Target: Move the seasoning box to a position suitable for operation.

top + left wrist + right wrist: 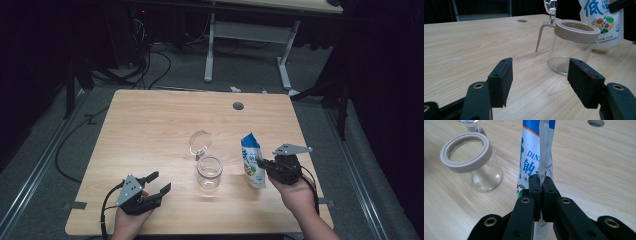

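We've got L gripper [159,182] jaws wide w/ nothing between at near table edge, R gripper [540,182] clamped on side seam of blue-white printed pouch [534,157], just right of clear glass jar w/ beige rim [209,171], mid wooden table [150,120].

We hold our left gripper [540,82] low over the table [474,42], its jaws spread with nothing between them. Just beyond them stands the glass jar [571,47], lid flipped up behind it. The pouch [604,22] stands just behind the jar.
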A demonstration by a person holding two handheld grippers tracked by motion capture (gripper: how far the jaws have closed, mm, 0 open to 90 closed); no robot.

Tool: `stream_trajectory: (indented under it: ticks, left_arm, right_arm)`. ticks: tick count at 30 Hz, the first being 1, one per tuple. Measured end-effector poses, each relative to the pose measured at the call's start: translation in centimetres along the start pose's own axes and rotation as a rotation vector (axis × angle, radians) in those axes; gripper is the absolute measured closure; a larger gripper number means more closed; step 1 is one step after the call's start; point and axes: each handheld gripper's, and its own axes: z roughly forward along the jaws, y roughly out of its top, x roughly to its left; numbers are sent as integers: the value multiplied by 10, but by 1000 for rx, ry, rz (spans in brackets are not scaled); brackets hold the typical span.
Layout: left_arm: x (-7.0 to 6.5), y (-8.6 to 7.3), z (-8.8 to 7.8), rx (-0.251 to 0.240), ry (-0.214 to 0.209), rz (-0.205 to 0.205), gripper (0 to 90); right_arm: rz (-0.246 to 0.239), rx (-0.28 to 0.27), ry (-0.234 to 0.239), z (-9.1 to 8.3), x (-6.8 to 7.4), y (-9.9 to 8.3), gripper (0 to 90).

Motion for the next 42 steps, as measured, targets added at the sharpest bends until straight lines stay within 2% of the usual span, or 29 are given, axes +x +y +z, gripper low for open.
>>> stream_trajectory:
  ticks: [7, 11, 24, 36, 42]
  left_arm:
    - [-1, -1, 0, -2, 2, -4, 381]
    - [-4, -1, 1, -4, -3, 13, 373]
    - [-7, -1, 2, -13, -11, 25, 362]
    - [-10, -1, 2, -12, -19, 35, 359]
    - [-12, -1, 3, -16, -22, 38, 359]
  right_arm:
    - [-45, 105, 3, -6, -1, 14, 889]
    - [-60, 157, 7, -7, 1, 20, 891]
    - [-106, 328, 22, -1, 5, 34, 896]
    - [-125, 446, 37, 4, 5, 46, 899]
    - [-152, 500, 31, 7, 8, 51, 899]
